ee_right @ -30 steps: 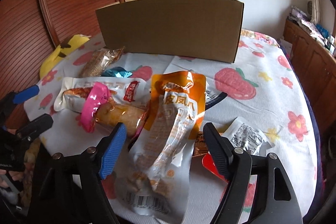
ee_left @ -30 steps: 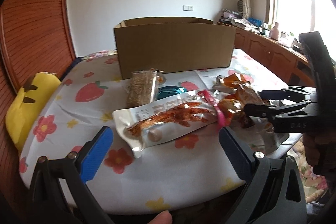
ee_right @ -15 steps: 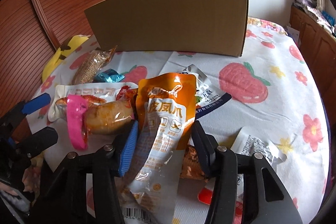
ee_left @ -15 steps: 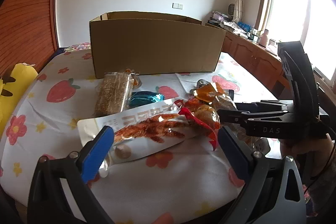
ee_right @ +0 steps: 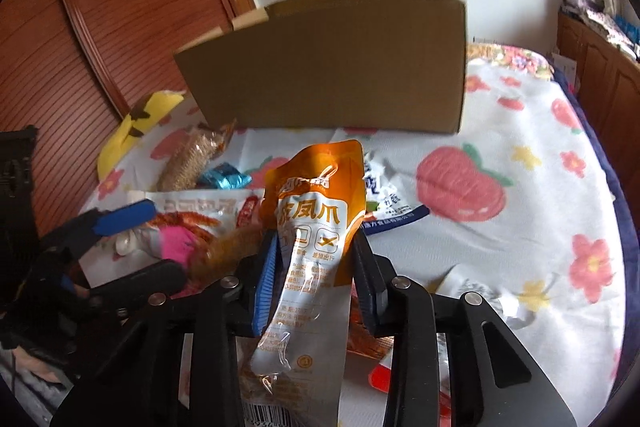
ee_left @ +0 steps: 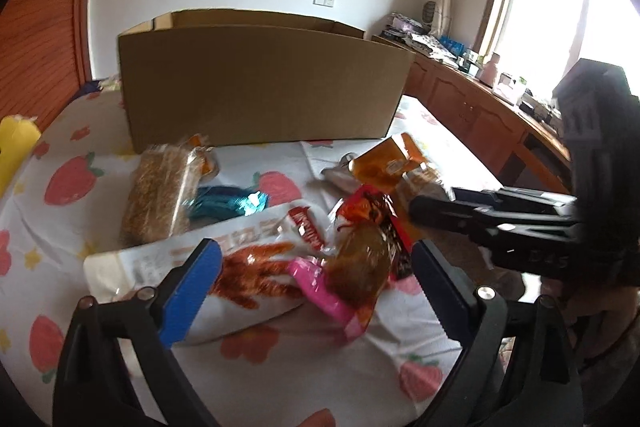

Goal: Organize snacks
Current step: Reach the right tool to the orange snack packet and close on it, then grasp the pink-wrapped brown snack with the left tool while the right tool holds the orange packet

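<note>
Closing on the orange pouch (ee_right: 316,223), the right gripper (ee_right: 314,267) jaws flank it.

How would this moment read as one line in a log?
right gripper: closing on orange pouch | left gripper: open over snacks | cardboard box: behind

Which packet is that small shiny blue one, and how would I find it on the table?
Start at the big cardboard box on the flowered cloth. Just in front of its left end lies a long brown grain bar; the teal foil packet sits against its right side. It is the only small, crinkly metallic blue wrapper among the orange, white and pink packs.
</note>
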A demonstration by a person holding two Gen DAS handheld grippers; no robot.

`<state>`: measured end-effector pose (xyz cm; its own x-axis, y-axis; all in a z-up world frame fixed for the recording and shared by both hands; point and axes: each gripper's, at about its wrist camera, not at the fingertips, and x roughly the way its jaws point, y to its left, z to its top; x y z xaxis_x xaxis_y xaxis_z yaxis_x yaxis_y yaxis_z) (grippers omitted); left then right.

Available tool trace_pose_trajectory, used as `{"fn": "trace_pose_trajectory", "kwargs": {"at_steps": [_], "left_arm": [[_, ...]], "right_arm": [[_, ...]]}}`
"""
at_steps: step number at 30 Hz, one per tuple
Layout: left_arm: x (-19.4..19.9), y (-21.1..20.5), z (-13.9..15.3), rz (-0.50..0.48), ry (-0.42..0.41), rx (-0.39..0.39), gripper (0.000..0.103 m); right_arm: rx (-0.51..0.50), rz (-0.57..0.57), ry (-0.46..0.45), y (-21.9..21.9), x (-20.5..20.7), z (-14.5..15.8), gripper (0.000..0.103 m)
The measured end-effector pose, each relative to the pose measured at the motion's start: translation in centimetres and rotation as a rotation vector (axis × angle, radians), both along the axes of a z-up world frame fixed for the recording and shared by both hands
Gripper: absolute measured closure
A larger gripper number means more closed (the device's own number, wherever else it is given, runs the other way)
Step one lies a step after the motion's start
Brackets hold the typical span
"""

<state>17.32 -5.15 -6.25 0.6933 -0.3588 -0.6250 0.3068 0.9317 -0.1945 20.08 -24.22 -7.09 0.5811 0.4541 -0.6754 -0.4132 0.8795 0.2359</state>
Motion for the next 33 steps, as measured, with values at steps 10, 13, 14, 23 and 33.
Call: {"fn": "trace_pose_trajectory", "kwargs": {"at_steps": [10, 13, 14, 23, 33], "left_arm": [[-0.4, -3.2, 1.5, -0.147, -0.037, 0.175, 0.018], [0.2, -4.1, 1.1, -0.205, 0.005, 0.233, 0.027], [0.4, -4.3, 0.9, -0.212, 0.015, 0.251, 0.030], [1.9, -6.0, 0.0, -0.301, 0.112, 0.352, 0.036], [1.7, -5.7, -0.3, -0.324, 0.154, 0.298, 0.049]], "right_arm": [[0.001, -0.019, -0.070, -2.8, -1.5, 2.6, 0.068], [-0.005, -0.023, -0.078, -3.0, -1.8, 2.8, 0.068], [-0.007, -0.026, -0.081, -3.2, -1.9, 2.9, 0.068], [-0.018, -0.031, -0.091, -4.2, -2.8, 3.0, 0.068], [-0.023, -0.024, -0.075, -4.3, -2.7, 2.5, 0.068]]}}
